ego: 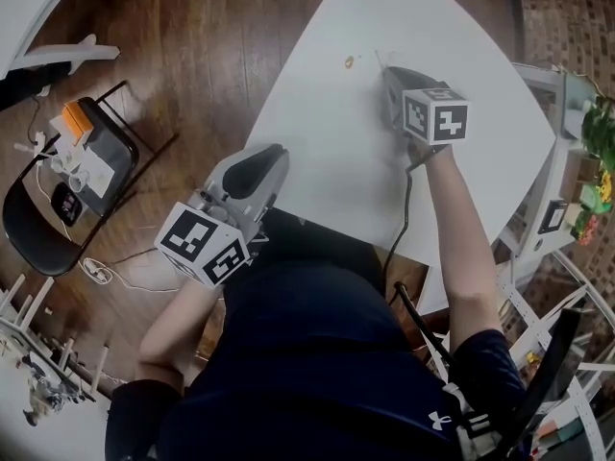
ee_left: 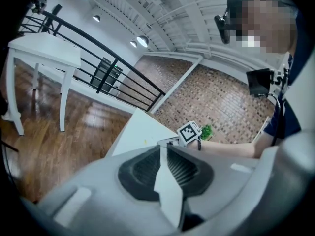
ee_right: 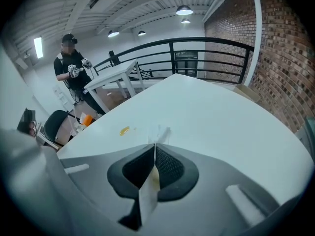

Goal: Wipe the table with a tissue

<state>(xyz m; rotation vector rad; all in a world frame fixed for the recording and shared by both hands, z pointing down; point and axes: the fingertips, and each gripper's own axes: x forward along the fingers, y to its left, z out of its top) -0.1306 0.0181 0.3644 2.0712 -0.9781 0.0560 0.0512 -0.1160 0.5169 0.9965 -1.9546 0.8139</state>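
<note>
Step in hand, by judgement: approach to the wipe, not yet the wipe itself. Next move likely: press the tissue (ee_right: 147, 191) flat onto the table (ego: 461, 46) and sweep across the yellow-orange spot (ego: 349, 62). Calls for steady downward contact, gentle enough not to tear thin paper or drag it out of the clamp.

Room: loft-like. Wooden floor (ego: 192, 56) all round the table. Brick wall (ee_right: 280, 58) off the table's far right side. Black railing (ee_right: 197, 43) past the table's far edge. Second white table (ee_right: 110, 80) and another person (ee_right: 71, 70) well beyond the table's far left. Black chair (ego: 38, 229) with small clutter, well left of the table.

Table: white, smooth, rounded corner, bare but for the one spot.

Right gripper (ego: 390, 80): over the table's middle, angled down, clenched on the tissue. White sliver pinched between closed jaws, tip poking out ahead, close to the table top; touching or not, cannot tell.

Left gripper (ego: 274, 157): at the table's near-left edge, clamped on a white tissue strip (ee_left: 167, 191). Idle by the look of it.

Yellow-orange spot: small, on the table's left half, toward the far edge.
</note>
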